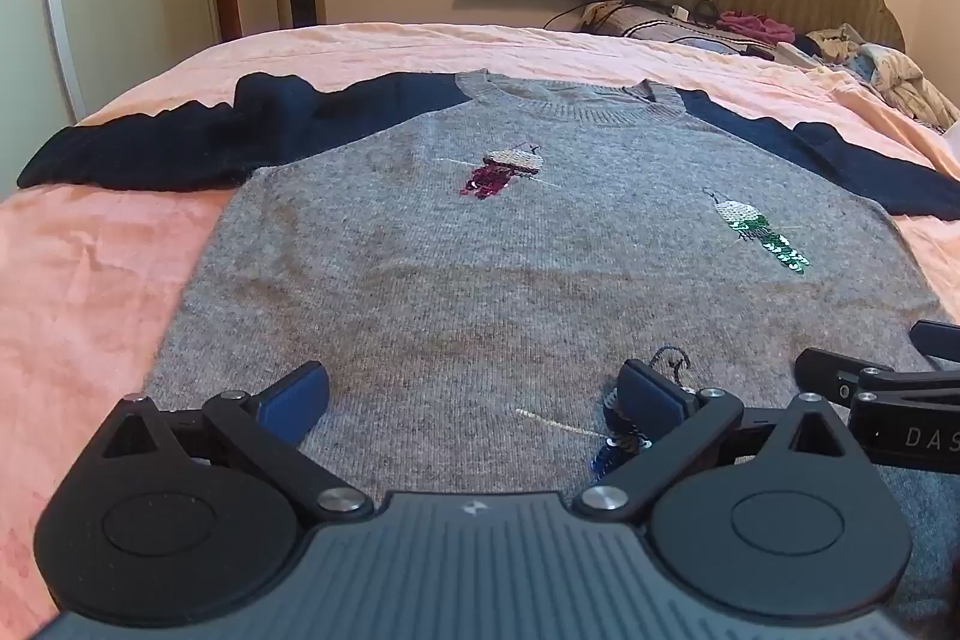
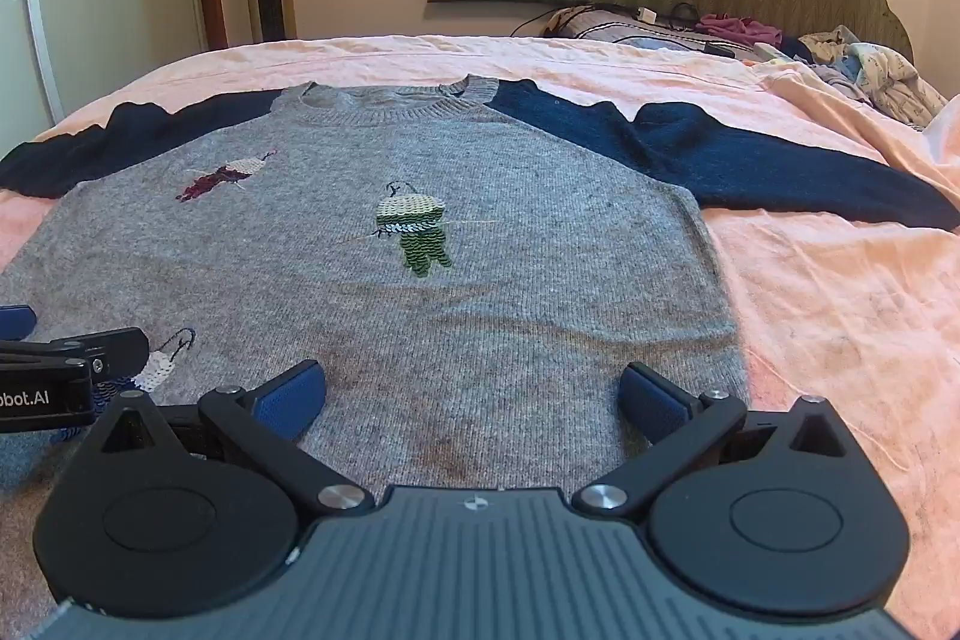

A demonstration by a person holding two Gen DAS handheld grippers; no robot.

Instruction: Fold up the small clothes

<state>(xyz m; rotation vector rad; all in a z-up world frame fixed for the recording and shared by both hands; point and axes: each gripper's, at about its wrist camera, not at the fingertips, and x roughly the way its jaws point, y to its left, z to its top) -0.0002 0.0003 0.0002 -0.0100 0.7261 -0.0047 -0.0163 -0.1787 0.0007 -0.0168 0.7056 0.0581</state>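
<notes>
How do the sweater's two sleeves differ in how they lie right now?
The left sleeve is bunched, with a raised hump near the shoulder; the right sleeve lies flatter and straighter. The left sleeve looks near black in both views, while the right sleeve shows clearer navy blue in the right wrist view. Both are dark knit, spread outward from the grey sweater on the pink bedsheet, unfolded.

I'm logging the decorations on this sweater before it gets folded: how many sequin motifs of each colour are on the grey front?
On the sweater:
Red sequin motif: 1
Green sequin motif: 1
Blue sequin motif: 1, partly hidden behind the left tool
Total: 3
</notes>
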